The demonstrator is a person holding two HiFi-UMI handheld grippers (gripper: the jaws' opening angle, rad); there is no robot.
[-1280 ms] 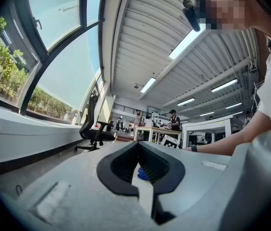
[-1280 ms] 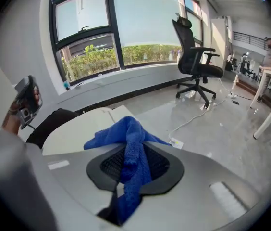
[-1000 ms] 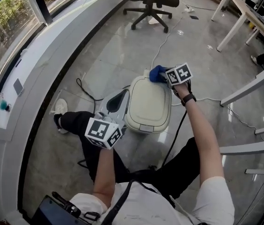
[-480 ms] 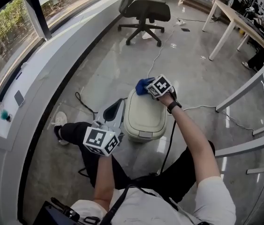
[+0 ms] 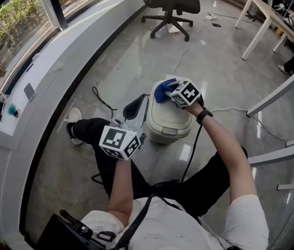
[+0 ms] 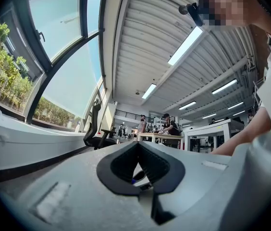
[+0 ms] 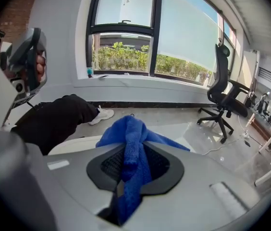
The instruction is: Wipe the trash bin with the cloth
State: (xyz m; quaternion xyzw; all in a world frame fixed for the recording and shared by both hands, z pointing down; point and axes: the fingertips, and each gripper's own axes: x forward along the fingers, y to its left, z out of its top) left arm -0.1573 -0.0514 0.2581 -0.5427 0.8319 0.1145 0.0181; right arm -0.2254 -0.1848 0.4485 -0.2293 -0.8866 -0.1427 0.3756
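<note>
The person wears a white short-sleeved shirt (image 5: 160, 227), black trousers (image 5: 92, 131) and a black watch (image 5: 205, 115). Left gripper (image 6: 136, 147) and right gripper (image 5: 172, 94), both grey, bear black-and-white marker cubes (image 5: 119, 142).

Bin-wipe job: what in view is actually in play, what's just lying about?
In play: trash bin, blue cloth, right gripper shut on the cloth, left gripper beside the bin.
Lying about: office chair, floor cable, white table.
</note>
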